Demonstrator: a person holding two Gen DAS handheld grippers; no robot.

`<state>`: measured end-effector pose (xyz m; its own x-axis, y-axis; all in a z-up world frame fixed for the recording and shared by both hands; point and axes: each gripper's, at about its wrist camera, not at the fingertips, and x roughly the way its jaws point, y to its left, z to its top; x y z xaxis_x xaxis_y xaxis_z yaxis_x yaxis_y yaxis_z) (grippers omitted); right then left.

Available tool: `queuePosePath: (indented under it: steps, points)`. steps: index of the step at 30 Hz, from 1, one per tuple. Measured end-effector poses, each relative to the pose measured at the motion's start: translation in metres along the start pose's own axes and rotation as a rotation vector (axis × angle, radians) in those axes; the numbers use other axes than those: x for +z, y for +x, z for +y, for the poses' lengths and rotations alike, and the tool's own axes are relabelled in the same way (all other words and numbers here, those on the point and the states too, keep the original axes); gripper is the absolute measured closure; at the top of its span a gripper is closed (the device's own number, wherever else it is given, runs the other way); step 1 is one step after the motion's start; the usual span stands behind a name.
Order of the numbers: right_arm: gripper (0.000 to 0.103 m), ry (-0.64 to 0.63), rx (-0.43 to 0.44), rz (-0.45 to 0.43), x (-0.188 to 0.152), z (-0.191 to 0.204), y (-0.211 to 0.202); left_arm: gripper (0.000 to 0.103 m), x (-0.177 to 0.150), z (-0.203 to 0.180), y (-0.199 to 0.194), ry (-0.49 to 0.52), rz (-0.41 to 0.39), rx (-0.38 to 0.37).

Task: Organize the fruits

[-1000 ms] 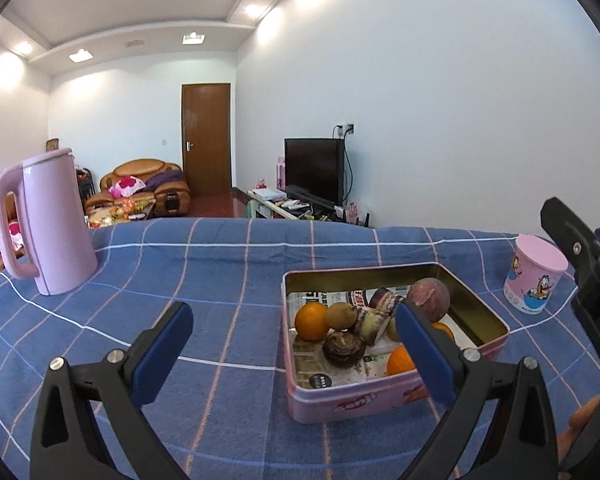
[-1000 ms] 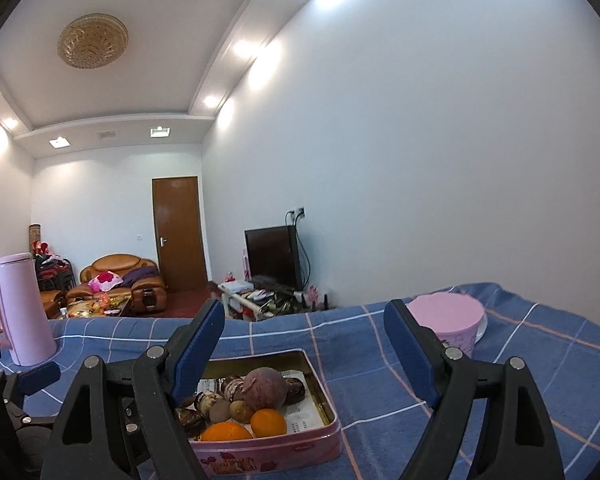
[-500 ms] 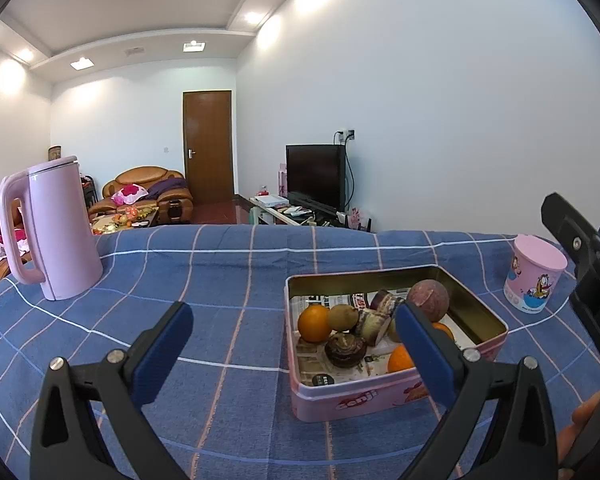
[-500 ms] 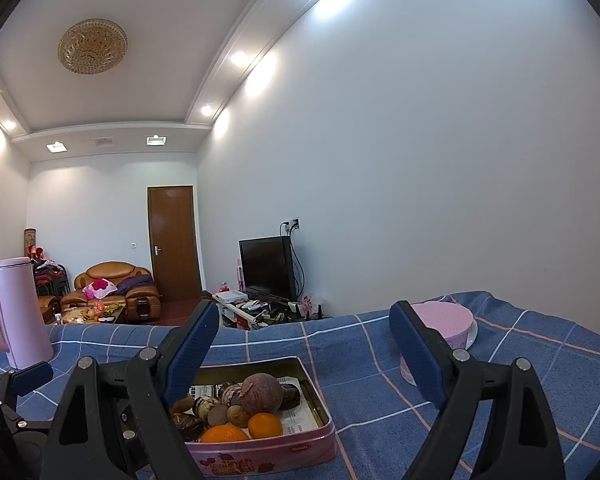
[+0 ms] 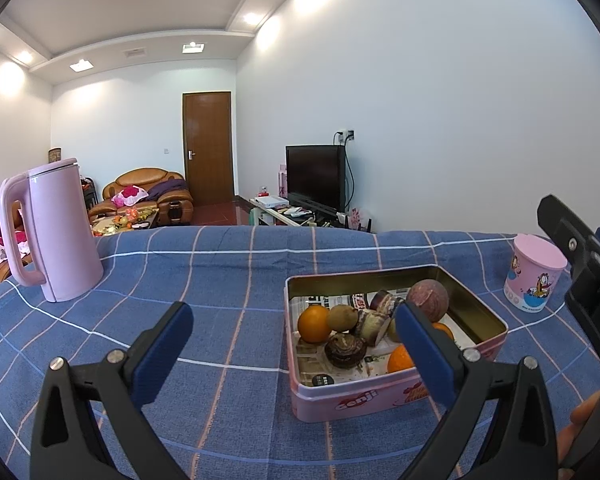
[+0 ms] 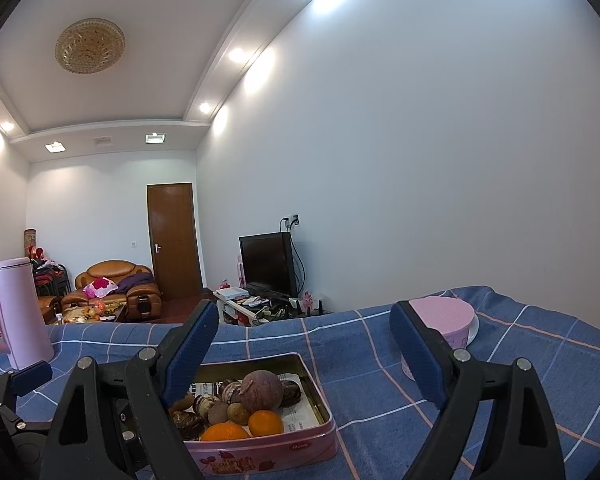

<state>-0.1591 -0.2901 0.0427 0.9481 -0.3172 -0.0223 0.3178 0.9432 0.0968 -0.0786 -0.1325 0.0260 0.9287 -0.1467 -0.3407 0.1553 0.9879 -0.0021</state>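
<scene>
Left wrist view: my left claw (image 5: 292, 346) hangs wide open over the blue checked tablecloth (image 5: 228, 276), nothing between its blue pads. The pink rectangular metal tin (image 5: 384, 394) sits at lower right of centre, and the fruit is all inside it: a round orange (image 5: 314, 323), a brownish kiwi (image 5: 342, 317), a dull purple passion fruit (image 5: 428, 301), some dark mangosteens and another orange half hidden behind my right pad.

In the right wrist view my right claw (image 6: 302, 356) has just been spreading its jaws and now stands open and empty, level above the tin, which lies at lower centre.

The risks, as I judge them: the fruit is packed tight, so closing on one piece may nudge its neighbours or roll the passion fruit out. The tin looks light and could slide on the cloth. The pink cartoon cup (image 5: 534, 276) at right and the tall pink kettle (image 5: 50, 232) at left could be knocked by a careless swing.
</scene>
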Motion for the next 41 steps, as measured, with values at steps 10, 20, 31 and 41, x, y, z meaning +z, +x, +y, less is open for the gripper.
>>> queuePosePath:
  steps: [10, 20, 31, 41]
  points:
    - [0.014, 0.007, -0.003, 0.008, -0.0004, -0.0010, 0.0043, 0.000, 0.0001, 0.0000, 0.0000, 0.001, 0.000, 0.000]
    - [0.014, 0.005, -0.006, 0.007, -0.0015, -0.0005, 0.0044, 0.000, -0.0003, 0.0003, 0.0021, -0.005, 0.010, 0.009]
    - [0.014, 0.013, -0.019, 0.018, -0.0024, -0.0019, 0.0053, 0.000, -0.0006, 0.0012, 0.0045, 0.002, 0.033, -0.002]
    - [0.014, 0.011, -0.022, 0.031, -0.0021, -0.0018, 0.0076, 0.000, 0.0000, 0.0032, 0.0068, 0.002, 0.053, -0.009]
